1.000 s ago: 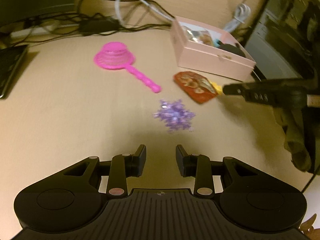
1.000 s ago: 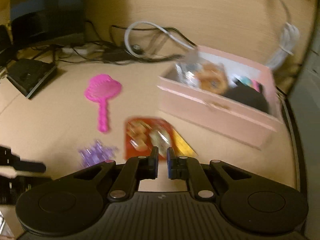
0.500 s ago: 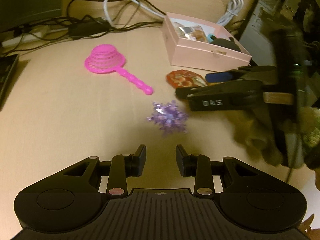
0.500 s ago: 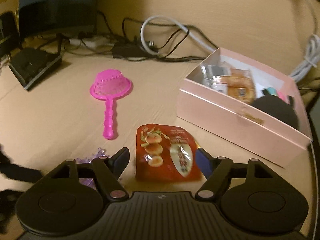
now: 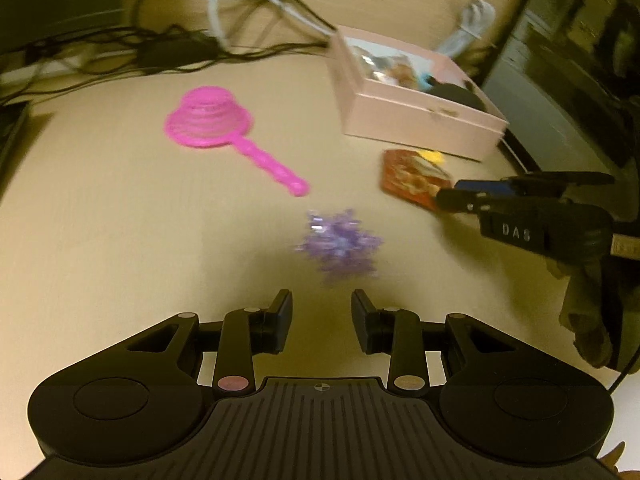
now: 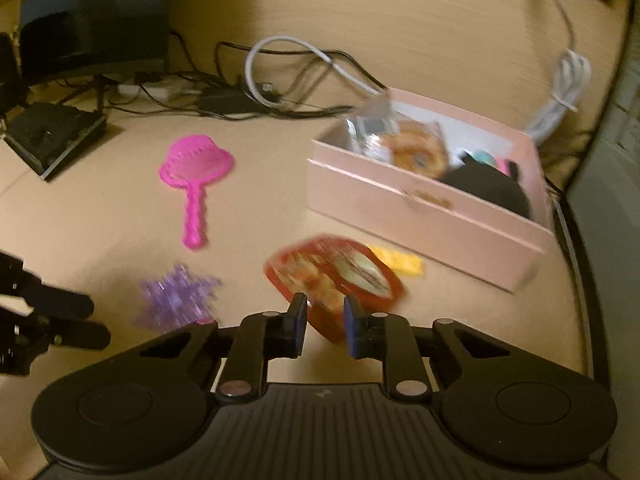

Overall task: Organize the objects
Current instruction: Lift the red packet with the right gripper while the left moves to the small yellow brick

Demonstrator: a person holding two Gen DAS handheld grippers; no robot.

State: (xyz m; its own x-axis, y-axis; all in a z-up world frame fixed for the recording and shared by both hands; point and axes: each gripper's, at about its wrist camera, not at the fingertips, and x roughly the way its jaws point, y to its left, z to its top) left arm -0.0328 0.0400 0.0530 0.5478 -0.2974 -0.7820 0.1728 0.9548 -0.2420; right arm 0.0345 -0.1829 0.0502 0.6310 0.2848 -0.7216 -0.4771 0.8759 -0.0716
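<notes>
A red snack packet (image 6: 336, 276) lies on the desk before an open pink box (image 6: 424, 216); the packet also shows in the left wrist view (image 5: 412, 180). My right gripper (image 6: 325, 312) has its jaws closing on the packet's near edge, which sits between the fingers, tilted. It shows from the side in the left wrist view (image 5: 452, 196). My left gripper (image 5: 321, 308) is open and empty, just short of a purple spiky ornament (image 5: 340, 244), which also shows in the right wrist view (image 6: 180, 296). A pink toy strainer (image 5: 216, 124) lies at the left.
The pink box (image 5: 416, 120) holds several items. A yellow piece (image 6: 398, 262) lies behind the packet. Cables (image 6: 280, 92) run along the desk's back edge, and a dark flat device (image 6: 52, 132) sits at the far left. A dark cabinet (image 5: 560, 92) stands at the right.
My right gripper went from shut to wide open, then narrowed around the packet's near edge. The packet now looks tilted. My left gripper stayed open near the purple ornament.
</notes>
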